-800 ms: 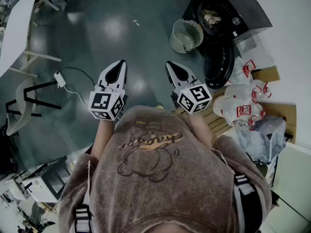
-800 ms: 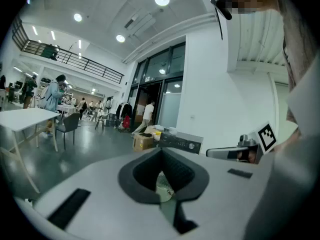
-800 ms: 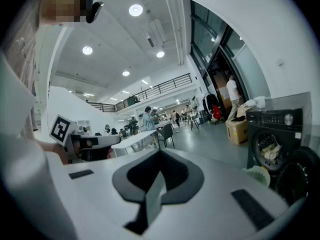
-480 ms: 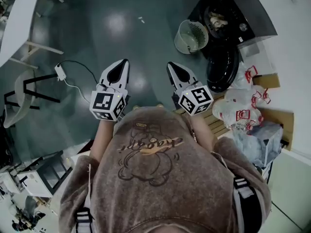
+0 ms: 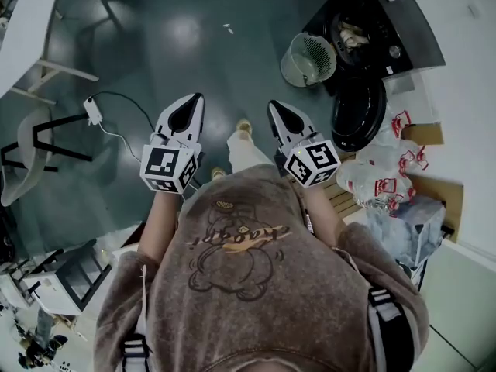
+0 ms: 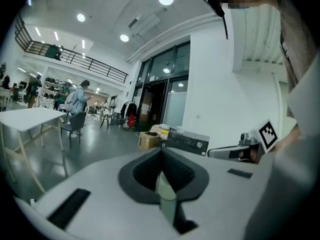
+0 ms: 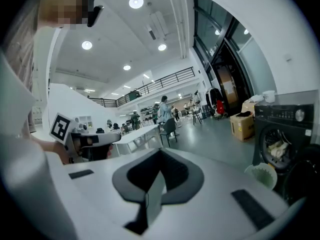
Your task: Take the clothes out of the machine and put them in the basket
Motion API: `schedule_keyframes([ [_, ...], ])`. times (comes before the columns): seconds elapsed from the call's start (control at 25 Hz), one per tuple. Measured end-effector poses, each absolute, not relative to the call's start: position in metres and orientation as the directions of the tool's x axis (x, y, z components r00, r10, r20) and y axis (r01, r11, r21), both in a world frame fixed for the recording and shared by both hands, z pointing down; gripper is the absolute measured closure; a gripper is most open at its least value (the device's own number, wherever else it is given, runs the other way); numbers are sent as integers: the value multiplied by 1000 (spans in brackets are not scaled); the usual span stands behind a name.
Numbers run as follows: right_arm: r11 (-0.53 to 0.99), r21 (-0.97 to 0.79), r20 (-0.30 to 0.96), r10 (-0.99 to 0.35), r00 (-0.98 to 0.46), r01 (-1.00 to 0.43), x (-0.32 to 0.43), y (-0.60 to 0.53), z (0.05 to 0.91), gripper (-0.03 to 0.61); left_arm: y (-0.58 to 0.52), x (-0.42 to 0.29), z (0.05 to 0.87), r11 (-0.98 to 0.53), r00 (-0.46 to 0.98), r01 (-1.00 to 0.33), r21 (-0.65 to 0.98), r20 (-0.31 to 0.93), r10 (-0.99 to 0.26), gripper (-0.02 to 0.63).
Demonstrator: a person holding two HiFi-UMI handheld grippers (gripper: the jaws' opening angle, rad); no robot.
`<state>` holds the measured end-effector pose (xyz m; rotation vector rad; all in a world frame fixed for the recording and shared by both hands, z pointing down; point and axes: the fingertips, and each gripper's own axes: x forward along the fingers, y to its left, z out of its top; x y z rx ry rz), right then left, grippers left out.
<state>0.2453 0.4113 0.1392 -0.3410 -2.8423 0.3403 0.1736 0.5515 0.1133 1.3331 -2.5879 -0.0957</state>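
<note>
Both pairs of jaws are pressed together with nothing between them. The left gripper [image 5: 194, 101] and the right gripper [image 5: 276, 107] are held side by side, close to level, in front of the person's chest. The machine [image 5: 370, 29] stands ahead of the right jaws and off to their right, well apart from them, with its round door [image 5: 358, 113] swung open. The clothes [image 5: 353, 34] lie inside the drum, a pale bundle seen through the opening. The pale green basket [image 5: 308, 59] sits on the floor [image 5: 194, 22] just beside the machine, ahead of the right jaws and far right of the left jaws. A white cable [image 5: 116, 130] lies left of the left jaws
</note>
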Motion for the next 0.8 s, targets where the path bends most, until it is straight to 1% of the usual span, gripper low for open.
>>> schedule_keyframes([
  [0.2, 945, -263, 235, 259, -937, 195, 209, 393, 152, 581, 534, 139, 123, 578, -553, -800, 160, 176, -814, 611],
  [0.4, 940, -277, 216, 264, -940, 200, 153, 363, 155, 581, 504, 85, 128, 576, -548, -805, 145, 194, -814, 611],
  [0.8, 944, -300, 202, 205, -958, 138, 47, 257, 144, 581, 384, -30, 108, 492, -465, -862, 121, 196, -863, 611],
])
